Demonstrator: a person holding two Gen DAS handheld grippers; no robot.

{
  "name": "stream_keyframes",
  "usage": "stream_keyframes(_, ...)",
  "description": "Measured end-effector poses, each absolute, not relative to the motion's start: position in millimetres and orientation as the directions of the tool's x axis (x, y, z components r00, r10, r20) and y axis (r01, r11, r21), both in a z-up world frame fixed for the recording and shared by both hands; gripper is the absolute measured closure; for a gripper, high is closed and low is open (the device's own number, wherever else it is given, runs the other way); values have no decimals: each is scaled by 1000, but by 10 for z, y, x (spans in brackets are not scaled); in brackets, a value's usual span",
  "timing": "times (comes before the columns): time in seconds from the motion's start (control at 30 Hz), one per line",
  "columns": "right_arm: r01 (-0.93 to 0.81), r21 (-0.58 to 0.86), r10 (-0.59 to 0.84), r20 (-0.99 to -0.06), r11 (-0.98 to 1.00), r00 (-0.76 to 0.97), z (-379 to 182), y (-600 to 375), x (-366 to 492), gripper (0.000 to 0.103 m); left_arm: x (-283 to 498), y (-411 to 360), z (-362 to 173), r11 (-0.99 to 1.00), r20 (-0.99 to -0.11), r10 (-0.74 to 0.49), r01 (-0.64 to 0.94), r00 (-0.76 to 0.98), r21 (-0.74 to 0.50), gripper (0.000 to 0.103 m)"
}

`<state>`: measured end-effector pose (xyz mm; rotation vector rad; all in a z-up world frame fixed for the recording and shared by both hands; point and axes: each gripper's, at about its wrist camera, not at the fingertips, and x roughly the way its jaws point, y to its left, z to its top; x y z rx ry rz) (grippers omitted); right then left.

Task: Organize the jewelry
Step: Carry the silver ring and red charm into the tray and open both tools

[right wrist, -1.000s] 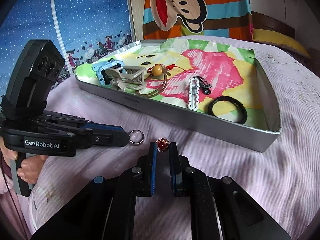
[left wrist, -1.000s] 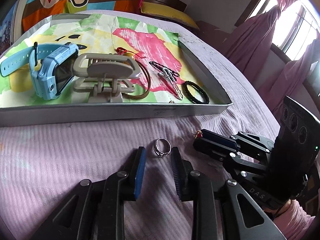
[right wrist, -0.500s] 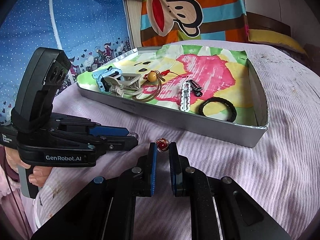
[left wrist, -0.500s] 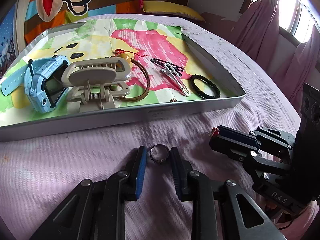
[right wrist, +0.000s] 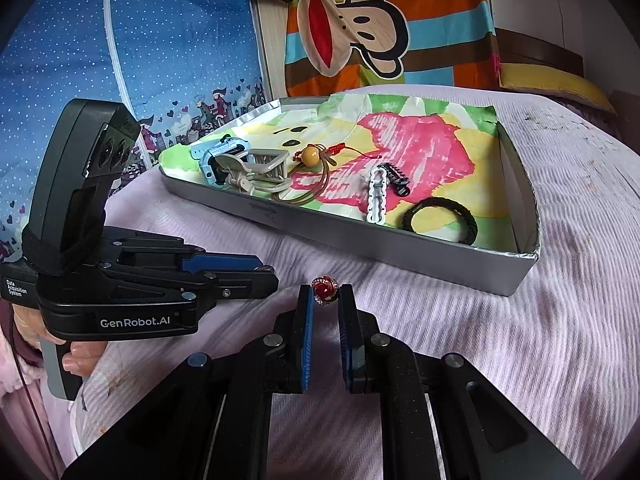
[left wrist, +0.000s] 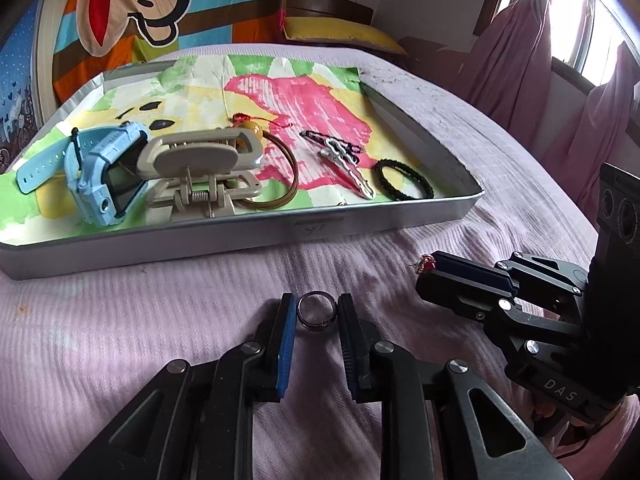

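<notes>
My left gripper [left wrist: 316,312] is shut on a silver ring [left wrist: 315,312], held at its fingertips above the purple bedspread. My right gripper [right wrist: 325,292] is shut on a red-stone ring [right wrist: 325,289]; it also shows in the left wrist view [left wrist: 427,265] at the tip of the right gripper [left wrist: 434,270]. The left gripper shows in the right wrist view [right wrist: 264,274]; the silver ring is hidden there. A silver tray [left wrist: 280,232] lined with colourful paper lies ahead, also in the right wrist view [right wrist: 440,252].
The tray holds a blue watch [left wrist: 100,172], a beige claw clip [left wrist: 200,168], a brown cord with a bead [left wrist: 256,132], hair clips [left wrist: 344,160] and a black bracelet [left wrist: 404,180]. Curtains [left wrist: 520,60] hang at the right, a cartoon blanket [right wrist: 360,40] behind.
Both grippers have risen off the bedspread with their rings held. The left gripper closed on the silver ring, which lay just ahead of its fingers before.
</notes>
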<state>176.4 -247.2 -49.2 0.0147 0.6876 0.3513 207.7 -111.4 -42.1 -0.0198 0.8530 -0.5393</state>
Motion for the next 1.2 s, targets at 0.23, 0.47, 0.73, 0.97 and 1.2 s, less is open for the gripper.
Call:
stream_keyframes(0.23, -313, 127, 329, -561, 941, 760, -374, -2518, 1671, 92, 1842, -1025, -130, 854, -617, -495, 471, 611, -219, 83)
stream_keyframes(0.47, -301, 108, 314, -503, 947, 805, -161, -2540, 1682, 92, 1842, -994, 286, 868, -504, -492, 449, 710, -213, 83)
stream_keyframes(0.73, -234, 103, 254, -491, 967, 834, 81, -2657, 2014, 92, 2503, -1126, 472, 883, -555, -468, 385, 688, -268, 83)
stream_keyframes(0.97, -161, 115, 198, -574, 980, 795, 30, -2781, 2422, 92, 2943, -1261, 258, 917, -690, -396, 299, 606, -264, 83)
stream_keyframes(1.2, -135, 117, 179, -646, 984, 742, -161, -2825, 2545, 92, 3012, -1407, 144, 937, -739, -331, 298, 586, -183, 83)
